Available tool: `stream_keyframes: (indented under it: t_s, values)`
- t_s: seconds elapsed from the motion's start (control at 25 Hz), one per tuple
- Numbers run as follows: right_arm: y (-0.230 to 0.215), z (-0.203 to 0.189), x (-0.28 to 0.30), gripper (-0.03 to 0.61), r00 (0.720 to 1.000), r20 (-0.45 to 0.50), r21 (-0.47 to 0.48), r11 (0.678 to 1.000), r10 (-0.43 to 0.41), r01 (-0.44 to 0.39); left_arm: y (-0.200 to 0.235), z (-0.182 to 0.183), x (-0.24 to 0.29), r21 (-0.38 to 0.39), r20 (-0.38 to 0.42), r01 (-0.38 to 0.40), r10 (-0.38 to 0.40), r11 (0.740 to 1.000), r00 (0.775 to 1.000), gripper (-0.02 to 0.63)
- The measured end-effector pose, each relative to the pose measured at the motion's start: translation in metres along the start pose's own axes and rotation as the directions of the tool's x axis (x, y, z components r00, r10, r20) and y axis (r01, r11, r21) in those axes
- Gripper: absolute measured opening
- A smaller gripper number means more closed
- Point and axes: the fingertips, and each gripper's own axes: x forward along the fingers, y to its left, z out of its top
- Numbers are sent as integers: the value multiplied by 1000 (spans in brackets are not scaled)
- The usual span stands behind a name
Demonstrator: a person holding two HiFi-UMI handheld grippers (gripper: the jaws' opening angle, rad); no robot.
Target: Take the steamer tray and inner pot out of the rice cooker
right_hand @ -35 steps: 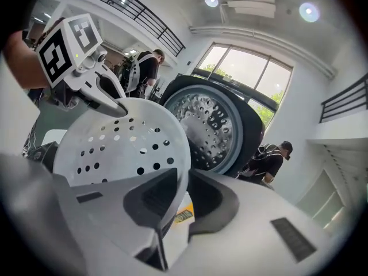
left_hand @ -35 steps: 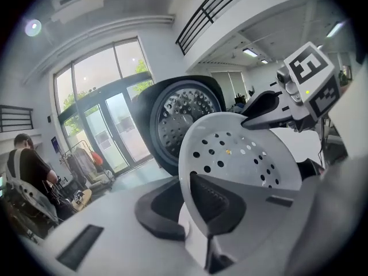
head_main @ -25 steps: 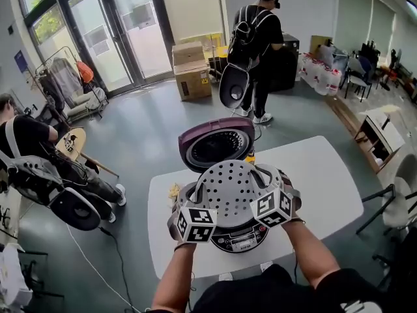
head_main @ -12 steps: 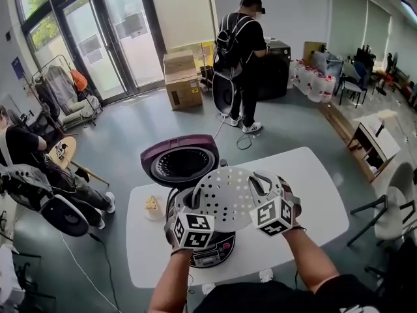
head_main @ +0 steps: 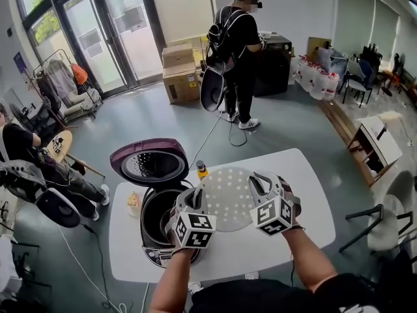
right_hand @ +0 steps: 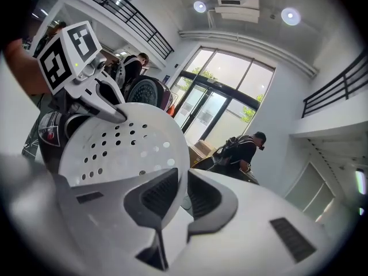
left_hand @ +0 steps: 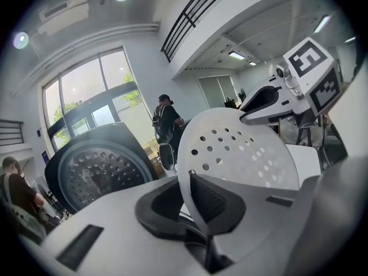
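Steamer tray (head_main: 228, 199) aloft — forearms (head_main: 174, 280) reach forward (side by side); left gripper (head_main: 196, 201) and right gripper (head_main: 255, 182) pinch its rim.

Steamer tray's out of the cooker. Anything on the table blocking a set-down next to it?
Nothing visible does. The table beside the rice cooker shows bare around the steamer tray. A small bottle stands just beyond the tray's far edge.
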Motion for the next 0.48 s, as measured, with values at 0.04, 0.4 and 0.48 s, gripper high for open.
stream_keyframes:
  t_s: [0.04, 0.4, 0.48]
  values:
    - [-4, -9, 0, 54, 1000, -2, -2, 1000, 8, -8, -9, 2, 5, -6, -8, 2, -2, 1000, 1000, 32]
    - [-24, -85, 20, 52, 994, -64, 14, 996, 92, -91, -66, -5, 63, -55, -94, 20, -25, 998, 995, 29]
    - [-23, -102, 28, 52, 990, -86, 20, 994, 108, -107, -79, -15, 80, -66, -118, 36, -44, 997, 992, 31]
